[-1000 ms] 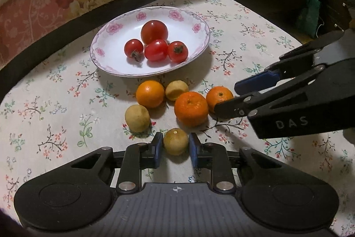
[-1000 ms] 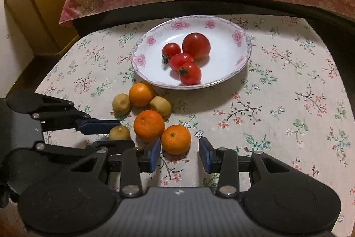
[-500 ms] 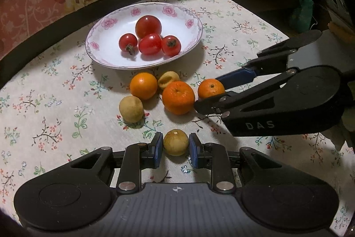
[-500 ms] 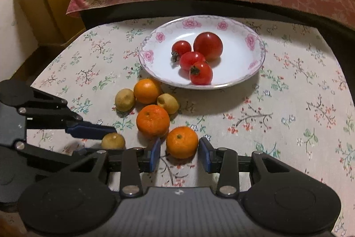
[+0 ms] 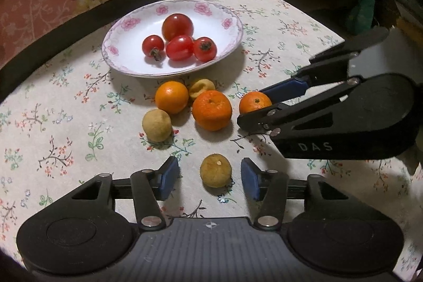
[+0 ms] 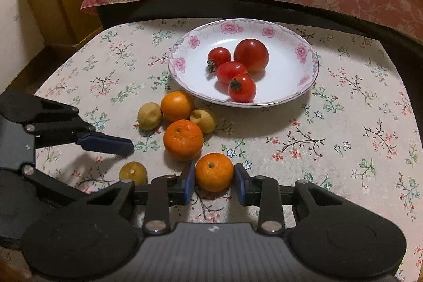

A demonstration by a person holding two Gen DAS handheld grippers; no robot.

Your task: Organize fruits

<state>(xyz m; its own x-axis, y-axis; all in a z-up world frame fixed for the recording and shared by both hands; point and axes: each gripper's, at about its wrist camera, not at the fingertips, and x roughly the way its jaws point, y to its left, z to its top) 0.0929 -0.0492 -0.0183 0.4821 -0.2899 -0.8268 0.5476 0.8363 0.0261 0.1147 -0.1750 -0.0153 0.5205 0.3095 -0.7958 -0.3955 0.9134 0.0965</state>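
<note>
Releasing the small yellow-brown fruit [image 5: 216, 170], my left gripper [image 5: 210, 177] has its jaws opening, pads clear of it on the surface [image 5: 53, 128]; my right gripper [image 6: 214, 183] is closing its jaws on the small mandarin [image 6: 214, 171]; plate [image 6: 290, 94] beyond, open cloth to the right

The left hand-held gripper [image 6: 127, 163] hides part of the yellowish fruit [image 6: 133, 172] from the right wrist view.

The left gripper [image 5: 210, 177] is pointing steeply down, its jaws opening around a small fruit without touching. The right gripper [image 6: 214, 180] is tilting down too, jaws closing, pads pressing a fruit.
</note>
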